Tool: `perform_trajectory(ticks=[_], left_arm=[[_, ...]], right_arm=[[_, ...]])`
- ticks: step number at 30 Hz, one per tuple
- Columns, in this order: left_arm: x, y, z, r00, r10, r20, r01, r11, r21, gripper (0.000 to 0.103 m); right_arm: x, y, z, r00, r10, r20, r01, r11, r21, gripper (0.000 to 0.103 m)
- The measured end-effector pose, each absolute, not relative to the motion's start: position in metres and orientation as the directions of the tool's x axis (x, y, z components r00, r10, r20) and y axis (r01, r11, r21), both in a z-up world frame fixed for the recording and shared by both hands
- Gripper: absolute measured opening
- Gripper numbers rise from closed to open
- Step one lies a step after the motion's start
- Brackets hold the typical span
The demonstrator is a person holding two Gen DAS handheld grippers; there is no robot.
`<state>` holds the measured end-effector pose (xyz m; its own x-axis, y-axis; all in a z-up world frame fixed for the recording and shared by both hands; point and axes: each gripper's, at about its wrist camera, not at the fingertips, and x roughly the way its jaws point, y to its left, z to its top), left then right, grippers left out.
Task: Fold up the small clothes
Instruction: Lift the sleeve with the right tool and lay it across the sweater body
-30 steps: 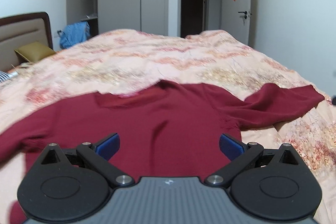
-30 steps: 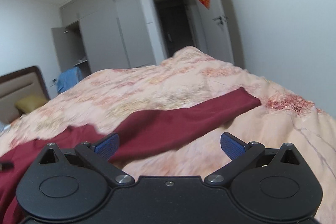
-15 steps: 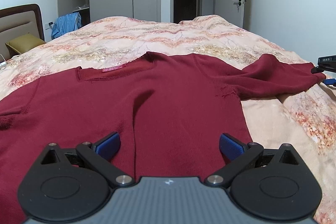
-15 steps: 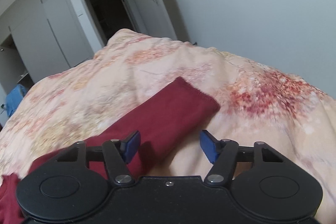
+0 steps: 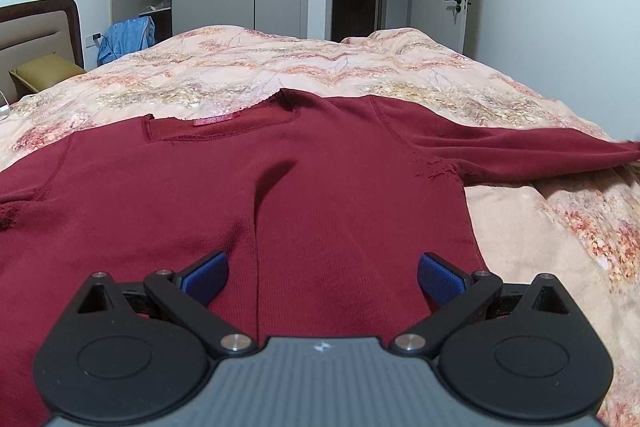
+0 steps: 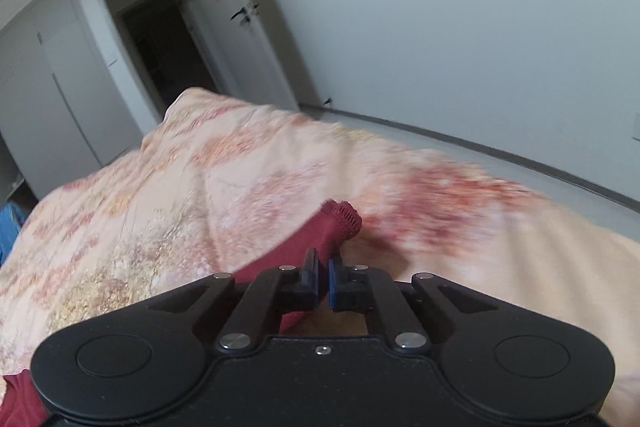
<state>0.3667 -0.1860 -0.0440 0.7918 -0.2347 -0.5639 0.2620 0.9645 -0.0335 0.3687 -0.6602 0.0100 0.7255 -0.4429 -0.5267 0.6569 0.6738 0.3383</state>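
Observation:
A dark red long-sleeved top point(image 5: 320, 187) lies spread flat on the bed, neck with a pink label point(image 5: 212, 120) at the far side. A crease runs down its middle. My left gripper point(image 5: 322, 277) is open and empty, low over the hem. The top's right sleeve point(image 5: 540, 151) stretches off to the right. In the right wrist view my right gripper point(image 6: 323, 269) is shut on the cuff end of that sleeve point(image 6: 340, 221), which bunches up just past the fingertips.
The bed is covered by a peach floral quilt point(image 5: 300, 67). A headboard and an olive pillow point(image 5: 44, 69) are at the left. A blue garment point(image 5: 128, 39) hangs by the open wardrobe. The bed's right edge and floor point(image 6: 520, 163) lie close to the right gripper.
My right gripper has moved to the sleeve's end and closed on the cuff. My left gripper has come lower and nearer over the top and stays open.

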Motion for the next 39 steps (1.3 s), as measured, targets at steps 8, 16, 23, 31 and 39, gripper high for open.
perform_trajectory(ticks=[8, 16, 23, 31, 39], left_arm=[[0.369, -0.192, -0.044, 0.792, -0.207, -0.575, 0.262, 0.965, 0.015, 0.103], [0.368, -0.165, -0.006, 0.755, -0.281, -0.592, 0.260, 0.958, -0.122, 0.103], [0.359, -0.119, 0.041, 0.806, -0.200, -0.556, 0.183, 0.979, -0.087, 0.103], [0.351, -0.046, 0.059, 0.850, -0.098, -0.518, 0.057, 0.994, -0.096, 0.103], [0.344, 0.033, 0.052, 0.860, 0.054, -0.508, -0.133, 0.984, -0.121, 0.103]], right_arm=[[0.346, -0.657, -0.007, 0.725, -0.431, -0.538, 0.653, 0.678, 0.338, 0.003], [0.368, -0.606, 0.054, 0.813, -0.418, -0.405, 0.535, 0.812, 0.233, 0.003], [0.414, -0.498, 0.109, 0.924, -0.243, -0.294, 0.287, 0.951, 0.115, 0.003], [0.464, -0.335, 0.131, 0.974, 0.038, -0.224, -0.052, 0.997, -0.054, 0.003], [0.484, -0.168, 0.098, 0.926, 0.253, -0.280, -0.320, 0.920, -0.227, 0.003]])
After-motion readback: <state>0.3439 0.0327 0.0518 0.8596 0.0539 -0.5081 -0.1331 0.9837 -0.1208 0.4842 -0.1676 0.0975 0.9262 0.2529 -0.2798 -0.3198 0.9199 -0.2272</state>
